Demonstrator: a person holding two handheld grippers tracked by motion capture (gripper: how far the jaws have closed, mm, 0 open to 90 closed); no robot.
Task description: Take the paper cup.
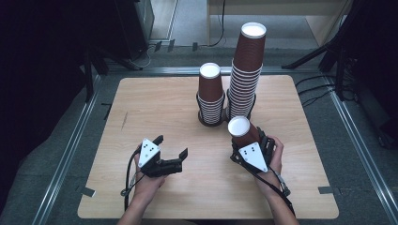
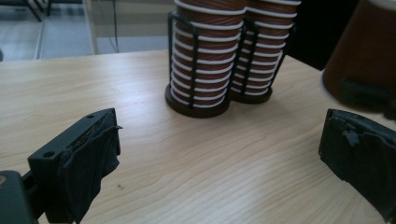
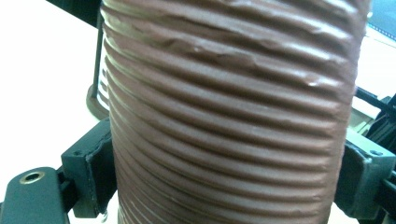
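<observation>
Right of centre on the wooden table (image 1: 155, 98), my right gripper (image 1: 248, 140) is clamped on a brown paper cup (image 1: 242, 132), bottom up, its white base facing the high camera. Its lower part is hidden behind the grey plate and the hand (image 1: 272, 157), so I can't see the rim. From the right gripper view the ribbed cup wall (image 3: 229, 121) blocks nearly everything; it looks creased near the top, with one black jaw pressed on each side. My left gripper (image 1: 171, 152) sits above the near left of the table, jaws wide apart, nothing between them. Their pads (image 2: 91, 163) look ragged, like torn black tape. Behind, two stacks of ridged cups stand in black wire holders: a short stack (image 1: 210, 93) and a tall stack (image 1: 248, 70), just beside each other. From the left gripper view their tops are cut off.
</observation>
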